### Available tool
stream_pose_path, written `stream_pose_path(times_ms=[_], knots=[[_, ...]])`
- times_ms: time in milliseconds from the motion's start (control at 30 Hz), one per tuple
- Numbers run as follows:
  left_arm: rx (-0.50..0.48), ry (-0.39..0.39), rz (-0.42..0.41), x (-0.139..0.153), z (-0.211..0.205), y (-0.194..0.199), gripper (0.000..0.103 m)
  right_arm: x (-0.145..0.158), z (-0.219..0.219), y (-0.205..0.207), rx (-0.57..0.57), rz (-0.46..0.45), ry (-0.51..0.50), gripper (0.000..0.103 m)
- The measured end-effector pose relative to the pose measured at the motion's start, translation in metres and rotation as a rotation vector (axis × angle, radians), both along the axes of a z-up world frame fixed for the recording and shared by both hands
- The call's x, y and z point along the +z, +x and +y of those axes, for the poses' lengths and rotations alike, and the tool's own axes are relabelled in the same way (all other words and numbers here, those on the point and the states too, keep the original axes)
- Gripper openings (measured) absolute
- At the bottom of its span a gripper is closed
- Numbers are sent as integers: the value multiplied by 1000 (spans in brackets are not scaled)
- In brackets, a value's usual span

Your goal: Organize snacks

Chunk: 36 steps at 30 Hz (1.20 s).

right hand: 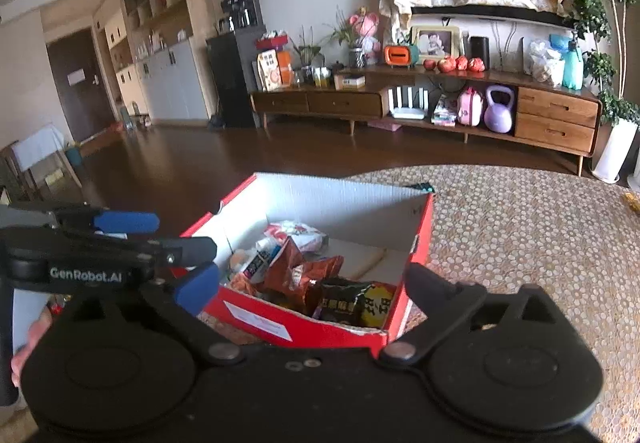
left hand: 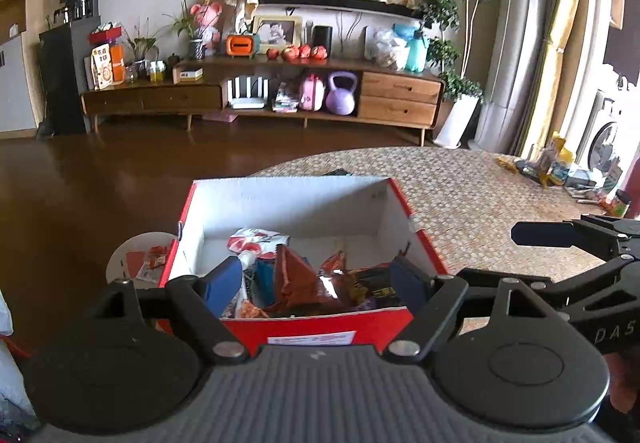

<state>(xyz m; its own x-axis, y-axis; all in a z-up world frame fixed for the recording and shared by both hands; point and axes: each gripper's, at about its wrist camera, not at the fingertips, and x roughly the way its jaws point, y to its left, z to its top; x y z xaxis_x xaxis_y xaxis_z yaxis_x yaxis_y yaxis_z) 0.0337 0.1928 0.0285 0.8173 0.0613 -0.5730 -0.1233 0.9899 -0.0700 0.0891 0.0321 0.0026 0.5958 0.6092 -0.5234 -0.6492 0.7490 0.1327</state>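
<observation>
A red cardboard box [left hand: 312, 327] with a white inside stands open on a woven mat. Several snack packets lie in it: a crumpled brown one [left hand: 296, 279], a white and red one [left hand: 256, 239] and a black and yellow one [right hand: 356, 303]. My left gripper [left hand: 316, 281] hovers over the box's near edge, open, its blue pads wide apart and pressing on nothing. My right gripper [right hand: 314, 285] hangs open above the same box [right hand: 280, 319], empty. Each gripper shows at the side of the other's view.
The woven mat [left hand: 480, 195] spreads to the right of the box. More snack bags [left hand: 556, 163] lie at its far right edge. A white round object [left hand: 136, 259] with red wrappers sits left of the box. Dark floor and a long wooden cabinet [left hand: 260, 99] lie beyond.
</observation>
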Motion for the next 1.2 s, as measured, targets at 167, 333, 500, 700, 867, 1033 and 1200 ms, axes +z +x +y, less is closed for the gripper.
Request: stream_pose_path(times_ms=[167, 333, 500, 700, 867, 1033, 1200], knots=[[-10, 39, -34, 5, -14, -11, 87, 4, -17, -5, -20, -11, 36, 103], [-28, 48, -61, 10, -26, -21, 91, 6, -30, -14, -40, -30, 64, 103], [-42, 16, -84, 11, -33, -28, 100, 4, -40, -22, -52, -55, 61, 103], [-45, -33, -71, 8, -34, -31, 103, 3, -47, -31, -54, -72, 49, 103], [-33, -52, -49, 3, -36, -30, 103, -1, -52, -35, -57, -64, 52, 103], [-6, -41, -48, 0, -37, -32, 103, -4, -55, -35, -68, -50, 53, 103], [4, -33, -52, 1, -38, -34, 103, -9, -59, -35, -82, -40, 49, 103]])
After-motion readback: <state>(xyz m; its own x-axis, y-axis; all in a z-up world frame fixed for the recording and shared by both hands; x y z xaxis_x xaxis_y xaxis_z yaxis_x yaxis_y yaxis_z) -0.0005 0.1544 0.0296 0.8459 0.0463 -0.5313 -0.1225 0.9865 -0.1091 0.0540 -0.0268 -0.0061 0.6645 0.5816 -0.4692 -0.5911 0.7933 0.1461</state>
